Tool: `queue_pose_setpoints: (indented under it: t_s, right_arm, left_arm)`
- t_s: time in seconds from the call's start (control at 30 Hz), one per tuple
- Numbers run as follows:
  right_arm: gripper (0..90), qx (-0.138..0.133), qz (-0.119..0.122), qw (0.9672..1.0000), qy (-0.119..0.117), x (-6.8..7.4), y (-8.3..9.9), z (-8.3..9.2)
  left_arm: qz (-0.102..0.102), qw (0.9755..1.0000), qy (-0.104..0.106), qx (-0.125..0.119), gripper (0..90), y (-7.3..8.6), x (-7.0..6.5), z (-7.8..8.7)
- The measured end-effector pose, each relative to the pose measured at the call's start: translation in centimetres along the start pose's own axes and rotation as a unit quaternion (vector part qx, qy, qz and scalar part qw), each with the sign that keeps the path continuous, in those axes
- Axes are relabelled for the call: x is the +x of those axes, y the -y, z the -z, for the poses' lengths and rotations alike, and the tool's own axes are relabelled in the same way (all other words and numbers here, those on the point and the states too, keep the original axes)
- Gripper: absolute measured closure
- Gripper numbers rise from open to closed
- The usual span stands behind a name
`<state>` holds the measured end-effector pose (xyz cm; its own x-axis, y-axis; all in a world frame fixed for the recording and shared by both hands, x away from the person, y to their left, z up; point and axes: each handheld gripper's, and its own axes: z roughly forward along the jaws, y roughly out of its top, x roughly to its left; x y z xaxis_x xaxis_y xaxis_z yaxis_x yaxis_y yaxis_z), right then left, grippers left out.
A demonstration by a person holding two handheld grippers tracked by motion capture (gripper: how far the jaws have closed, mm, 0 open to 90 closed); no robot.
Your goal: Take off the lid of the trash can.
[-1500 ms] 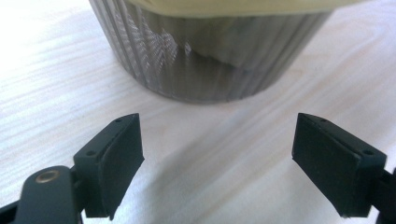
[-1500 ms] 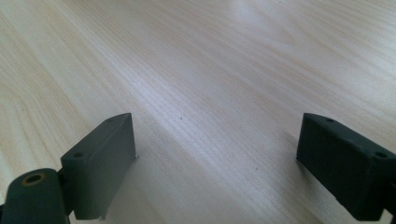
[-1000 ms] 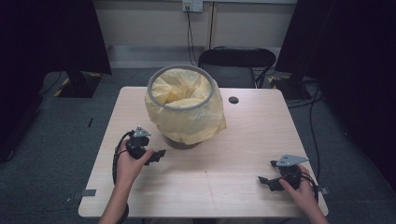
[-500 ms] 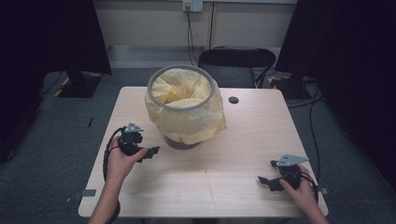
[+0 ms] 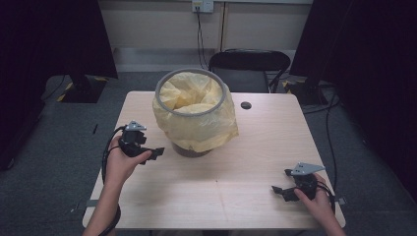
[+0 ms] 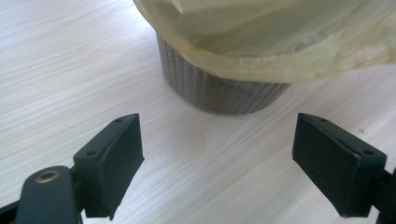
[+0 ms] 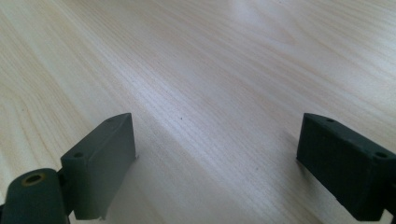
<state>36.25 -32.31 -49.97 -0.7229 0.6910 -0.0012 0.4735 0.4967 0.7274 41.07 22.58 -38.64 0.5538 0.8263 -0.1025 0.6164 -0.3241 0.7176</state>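
High view: the left claw [image 5: 156, 152] is pointing toward the foot of the bin [image 5: 191, 147] — near it, not touching — while the right claw [image 5: 278, 191] is sitting well apart at the worktop's [image 5: 236, 167] near right corner. The yellow bag [image 5: 196, 118] is draping over the bin's rim and hiding most of its wall; the ribbed grey base [image 6: 219, 88] is showing in the left gripper view. Both claws are standing wide open, gripping nothing — bare wood is lying between the jaws.
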Motion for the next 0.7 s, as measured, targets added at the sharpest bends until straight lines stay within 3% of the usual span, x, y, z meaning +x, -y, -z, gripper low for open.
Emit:
queue_pose_setpoints:
  t_s: [0.1,0.43,0.7]
  right_arm:
    - [10.5,0.0,0.0,1.0,0.0,0.0,0.0,0.0]
    - [10.5,-0.001,0.0,1.0,-0.001,0.0,0.0,0.0]
    - [10.5,-0.001,0.0,1.0,-0.001,0.0,0.0,0.0]
  left_arm:
    - [-0.003,1.0,-0.007,0.003,15.8,-0.5,0.1,0.6]
    - [-0.016,0.9998,0.0,0.015,15.8,-2.2,0.2,2.2]
    - [-0.013,0.9998,0.0,0.014,15.8,-3.6,0.2,3.2]
